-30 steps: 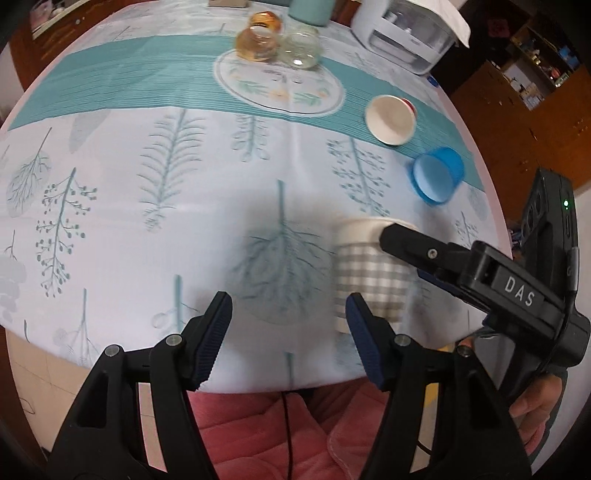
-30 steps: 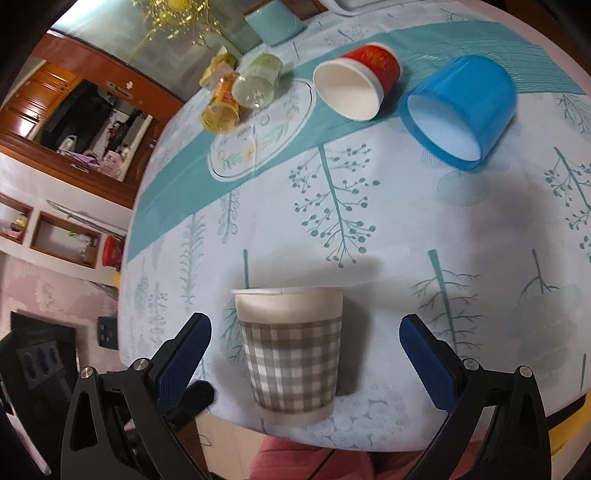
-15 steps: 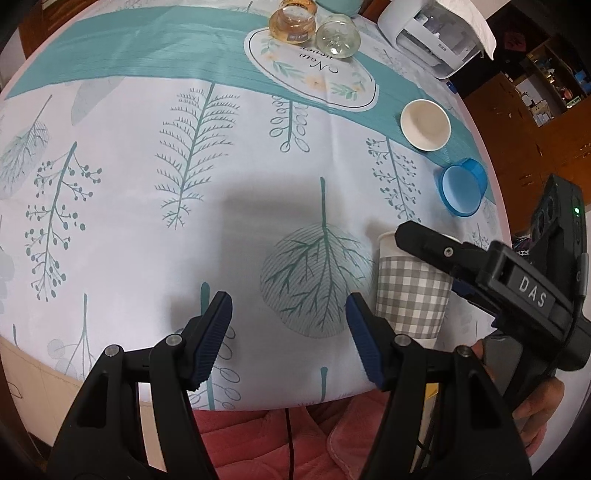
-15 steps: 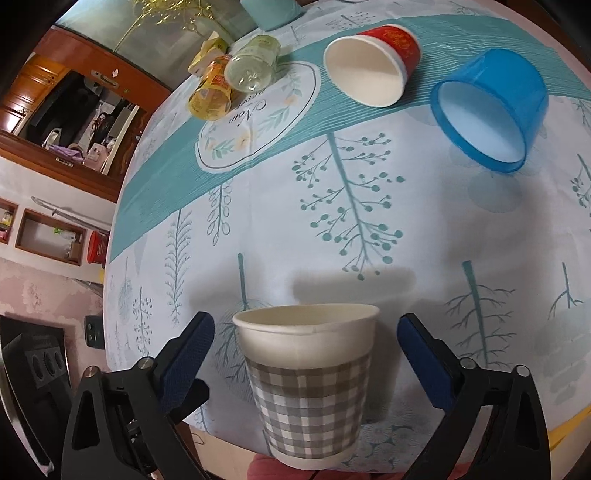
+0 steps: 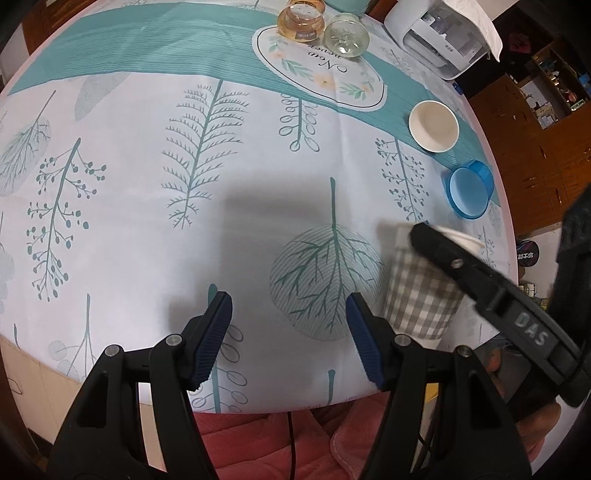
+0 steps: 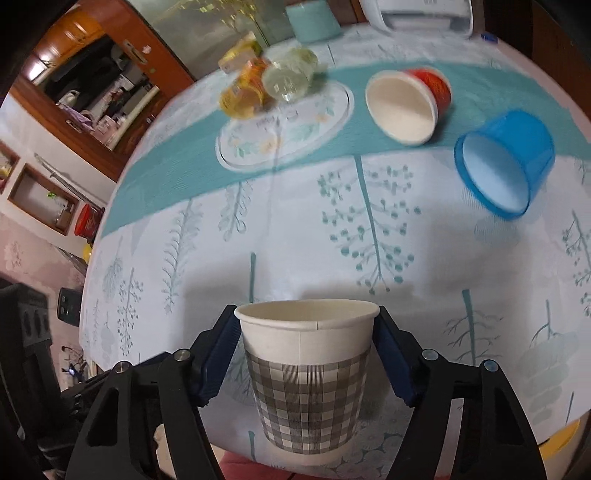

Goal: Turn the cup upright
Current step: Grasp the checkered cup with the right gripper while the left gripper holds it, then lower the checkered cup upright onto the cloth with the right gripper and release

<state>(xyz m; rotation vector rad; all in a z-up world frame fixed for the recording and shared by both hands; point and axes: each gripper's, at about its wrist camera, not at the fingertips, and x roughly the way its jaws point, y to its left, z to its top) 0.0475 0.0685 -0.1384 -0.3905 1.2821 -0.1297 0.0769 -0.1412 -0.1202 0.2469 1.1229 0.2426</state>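
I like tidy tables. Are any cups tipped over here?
Yes. The red cup and the blue cup lie on their sides on the tablecloth. The plaid cup stands upright between the right tool's fingers.

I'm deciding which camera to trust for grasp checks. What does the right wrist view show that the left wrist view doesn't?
Only the right wrist view shows both blue pads of the right gripper closed against the upright grey-checked paper cup, and the red outside of the tipped paper cup.

Only the left wrist view shows the open, empty left gripper and the "DAS" label on the right gripper.

Both show the checked cup, the tipped blue plastic cup, the two glass jars and the tree-print tablecloth.
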